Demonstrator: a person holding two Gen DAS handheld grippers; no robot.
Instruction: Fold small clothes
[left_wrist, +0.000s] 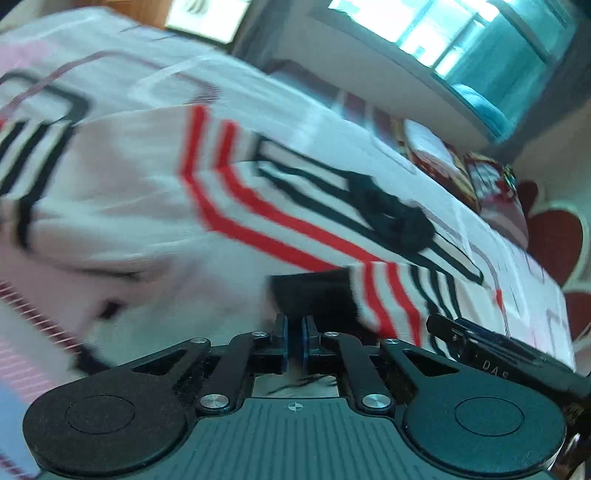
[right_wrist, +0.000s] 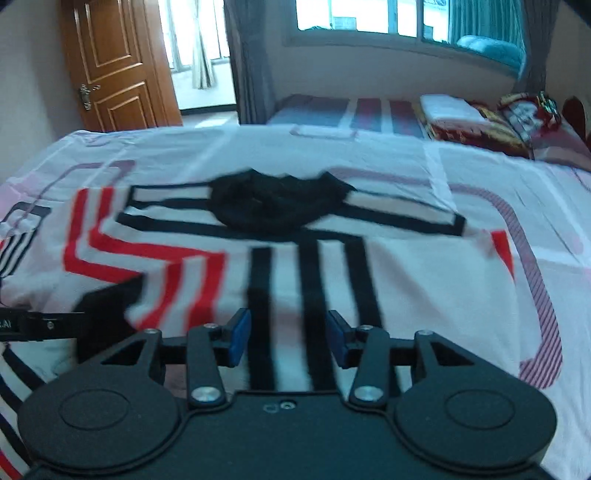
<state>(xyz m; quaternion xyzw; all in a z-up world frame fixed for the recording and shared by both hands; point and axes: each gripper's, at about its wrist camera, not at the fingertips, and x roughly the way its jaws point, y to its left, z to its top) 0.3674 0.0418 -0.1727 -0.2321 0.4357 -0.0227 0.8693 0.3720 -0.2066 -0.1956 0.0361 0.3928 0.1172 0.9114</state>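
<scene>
Garment: small black cloth (right_wrist: 279, 205), crumpled in a rumpled heap on the bed (right_wrist: 424, 266), lying on the sheet's black stripes, well short of the pillows (right_wrist: 454, 110).
Left tongs (left_wrist: 294, 341): clenched nearly together; whether they pinch sheet, cannot tell.
Right tongs (right_wrist: 290, 338): released, jaws wide, hovering near side of the heap.

Left claw (left_wrist: 294, 343): matte black linkage arms, silver screw heads at the pivots, blue pads (left_wrist: 283, 341) on the fingertips, two round black discs flanking a ribbed grey-black base with a small crosshair mark. Right claw (right_wrist: 289, 339): same black build, silver screws, blue pads (right_wrist: 240, 338), smooth dark base.
</scene>
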